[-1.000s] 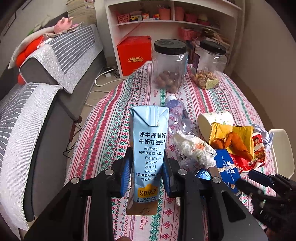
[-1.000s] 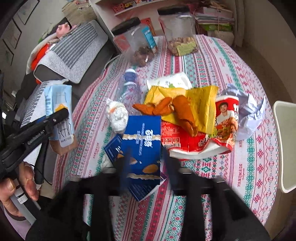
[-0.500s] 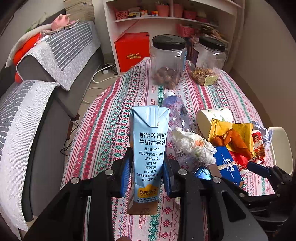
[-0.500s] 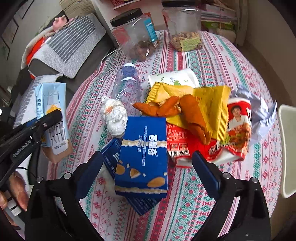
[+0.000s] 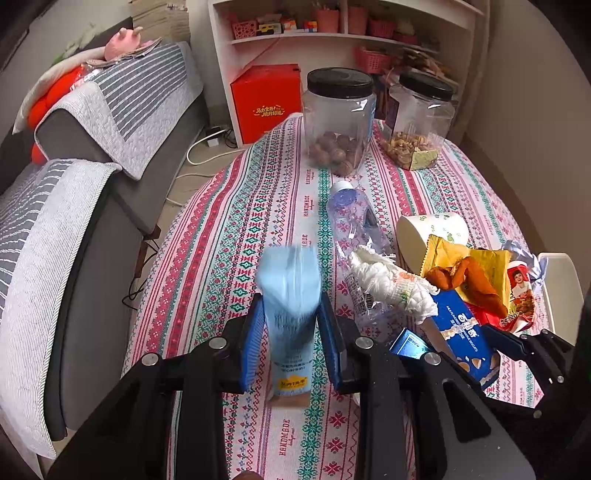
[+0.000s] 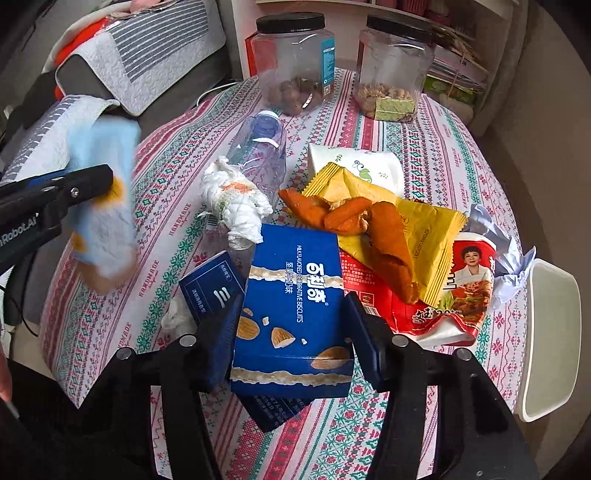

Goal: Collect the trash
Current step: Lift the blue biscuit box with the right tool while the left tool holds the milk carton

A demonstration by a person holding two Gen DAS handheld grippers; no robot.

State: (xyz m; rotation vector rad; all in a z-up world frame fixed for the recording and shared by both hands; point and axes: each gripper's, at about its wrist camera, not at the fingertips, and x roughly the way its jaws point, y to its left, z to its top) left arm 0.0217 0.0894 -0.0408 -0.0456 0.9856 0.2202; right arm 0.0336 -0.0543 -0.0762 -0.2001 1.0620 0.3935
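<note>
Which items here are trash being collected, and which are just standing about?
Trash: milk carton in left gripper; biscuit box between right gripper's closing jaws; plastic bottle; crumpled tissue; yellow wrapper.
Standing about: two snack jars, red box.

Grey sofa (image 5: 74, 229) beside a white shelf unit (image 5: 343, 35), daylight throughout.

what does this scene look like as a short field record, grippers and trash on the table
left gripper: shut on the light blue milk carton, lifted off the table
right gripper: jaws closing around the blue biscuit box
trash pile: crumpled tissue, empty plastic bottle, yellow wrapper, red snack packet
back of table: two black-lidded jars
surface: patterned tablecloth
</note>
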